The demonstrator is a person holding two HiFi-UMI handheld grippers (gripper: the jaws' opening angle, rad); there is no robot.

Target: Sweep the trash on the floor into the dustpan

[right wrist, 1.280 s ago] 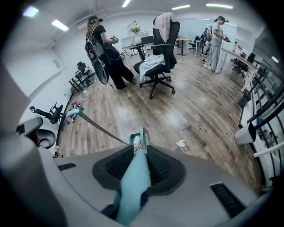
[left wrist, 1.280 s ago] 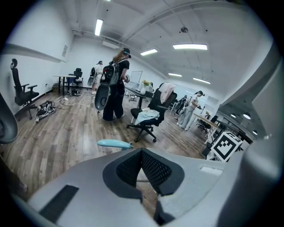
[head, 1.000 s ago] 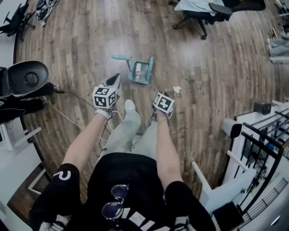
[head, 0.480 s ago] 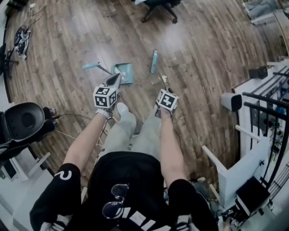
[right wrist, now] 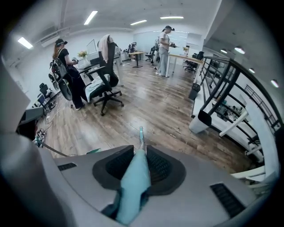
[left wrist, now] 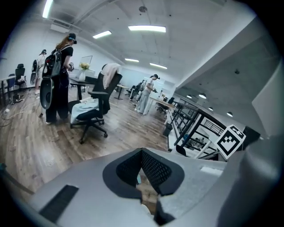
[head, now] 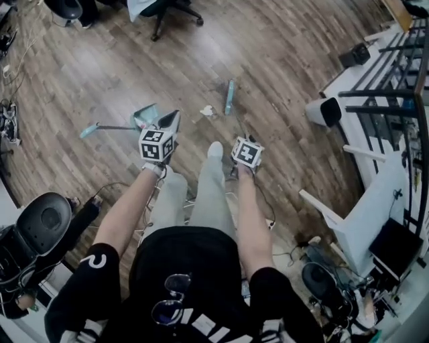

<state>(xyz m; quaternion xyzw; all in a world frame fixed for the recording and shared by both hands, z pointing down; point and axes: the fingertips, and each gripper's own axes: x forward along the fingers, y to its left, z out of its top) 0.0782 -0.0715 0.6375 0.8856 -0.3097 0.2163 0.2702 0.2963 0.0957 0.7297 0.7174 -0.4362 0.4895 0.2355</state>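
A teal dustpan [head: 144,117] lies on the wood floor, its long handle stretching left. My left gripper [head: 174,115] hangs just right of the pan, shut, with nothing seen held; its own view [left wrist: 142,166] shows only floor through a thin slit. My right gripper [head: 240,138] is shut on the teal broom [head: 230,97], whose head rests on the floor ahead. In the right gripper view the broom handle [right wrist: 135,181] runs out between the pads of that gripper [right wrist: 141,155]. A white crumpled scrap of trash [head: 208,110] lies between pan and broom head.
An office chair [head: 164,8] stands at the far side, a white stand and black railing [head: 322,110] at the right, and a black round seat [head: 43,218] with cables at the left. People [left wrist: 57,80] stand in the distance. My own legs and foot [head: 213,151] are between the grippers.
The head view has swung round, so the chair slid from upper right to upper left. The dustpan now lies left of the left gripper, and the broom head has moved apart from it.
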